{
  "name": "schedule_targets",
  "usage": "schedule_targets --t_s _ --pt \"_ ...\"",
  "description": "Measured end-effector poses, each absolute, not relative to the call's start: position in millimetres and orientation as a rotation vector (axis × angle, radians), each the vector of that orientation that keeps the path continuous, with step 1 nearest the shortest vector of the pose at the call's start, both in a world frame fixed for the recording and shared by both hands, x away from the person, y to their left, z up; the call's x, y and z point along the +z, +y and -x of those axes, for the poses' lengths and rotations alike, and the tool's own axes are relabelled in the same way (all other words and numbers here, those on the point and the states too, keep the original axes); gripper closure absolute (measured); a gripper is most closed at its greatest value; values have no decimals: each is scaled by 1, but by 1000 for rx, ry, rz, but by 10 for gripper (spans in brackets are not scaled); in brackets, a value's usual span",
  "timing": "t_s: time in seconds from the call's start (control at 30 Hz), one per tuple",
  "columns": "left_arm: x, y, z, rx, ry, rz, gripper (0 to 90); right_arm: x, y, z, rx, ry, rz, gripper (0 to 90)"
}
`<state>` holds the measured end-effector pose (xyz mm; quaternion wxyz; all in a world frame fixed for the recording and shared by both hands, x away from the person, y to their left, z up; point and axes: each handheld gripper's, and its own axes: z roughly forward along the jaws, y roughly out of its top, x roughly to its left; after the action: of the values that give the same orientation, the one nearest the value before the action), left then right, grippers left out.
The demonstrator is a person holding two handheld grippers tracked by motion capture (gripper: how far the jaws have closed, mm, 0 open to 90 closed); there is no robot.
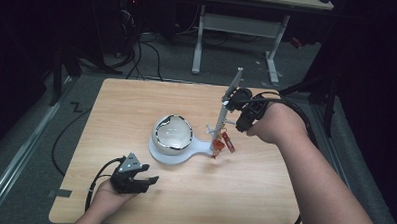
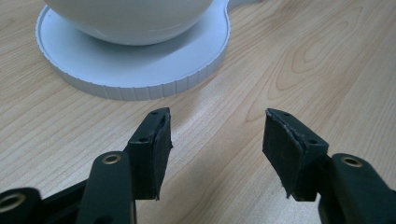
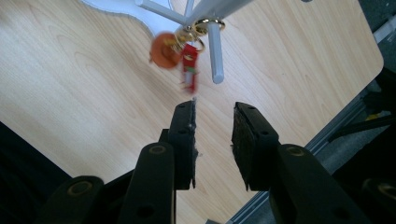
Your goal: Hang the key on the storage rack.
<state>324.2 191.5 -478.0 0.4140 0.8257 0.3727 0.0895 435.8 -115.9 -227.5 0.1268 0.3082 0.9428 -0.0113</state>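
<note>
Okay, my left gripper [image 1: 143, 176] sits low on the wooden table [image 1: 263, 194], jaws apart with nothing between them. In the left gripper view the jaws of this gripper [image 2: 217, 135] frame bare wood, and just ahead of them lies the ribbed edge of the white round base [image 2: 135, 70] with the white bowl [image 2: 130, 18] sitting on it. From the high view the bowl [image 1: 172, 133] is ahead and to the right of that gripper, close but not touching.

My right gripper [image 1: 236, 106] is raised above the table, up beside the white stand [image 1: 225, 105] that rises from the base's tab. In the right gripper view its jaws are apart with a narrow gap, empty. Just beyond the tips of this gripper [image 3: 215, 109] hangs a key ring [image 3: 205, 25] with an orange tag [image 3: 163, 50] and a red tag [image 3: 189, 65], slightly blurred, off a peg of the stand. The red tag ends just past the left jaw tip; I can't tell if it touches. In the high view the tags [image 1: 222, 143] hang below that gripper, near the base.
</note>
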Motion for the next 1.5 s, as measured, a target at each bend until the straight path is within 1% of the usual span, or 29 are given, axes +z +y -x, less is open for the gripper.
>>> schedule_targets --t_s 0.27,0.43,0.63,0.8,0.87,0.9,0.93,0.97,1.0,1.07,1.17,1.2,1.23,1.3,1.43,1.47,1.5 --pt "-479 191 -324 225 937 -2077 422 -239 -133 -436 -30 2741 -940 672" --pt "-480 190 -324 222 936 -2081 423 -253 -148 -435 -17 2746 -989 653" --pt "-480 190 -324 219 937 -2084 423 -288 -175 -430 3 2719 -1081 584" --pt "-481 189 -324 218 936 -2090 422 -322 -200 -423 54 2672 -1163 551" --pt "-481 189 -324 216 937 -2091 422 -333 -209 -420 74 2654 -1192 548" --pt "-481 189 -323 216 938 -2091 422 -345 -218 -416 105 2644 -1224 547" --pt "-482 188 -323 216 937 -2094 422 -345 -218 -416 105 2644 -1224 547" --pt "-482 188 -323 216 936 -2096 422 -361 -230 -410 123 2636 -1261 544" --pt "-482 188 -323 216 936 -2097 422 -361 -230 -410 123 2636 -1261 544" --pt "-483 188 -323 213 935 -2104 421 -373 -239 -405 142 2623 -1309 539" --pt "-484 187 -323 210 934 -2111 421 -400 -256 -391 190 2590 -1384 535" --pt "-484 187 -323 210 934 -2111 421 -400 -256 -391 190 2590 -1384 535" --pt "-484 187 -323 210 935 -2112 421 -411 -263 -385 237 2572 -1405 535" --pt "-485 187 -323 208 937 -2115 421 -415 -265 -383 252 2564 -1414 536" --pt "-486 188 -323 208 946 -2114 421 -436 -271 -367 394 2490 -1441 534" --pt "-486 188 -323 208 946 -2114 421 -436 -271 -367 394 2490 -1441 534" --pt "-486 188 -324 208 948 -2115 421 -446 -271 -360 466 2462 -1443 530"
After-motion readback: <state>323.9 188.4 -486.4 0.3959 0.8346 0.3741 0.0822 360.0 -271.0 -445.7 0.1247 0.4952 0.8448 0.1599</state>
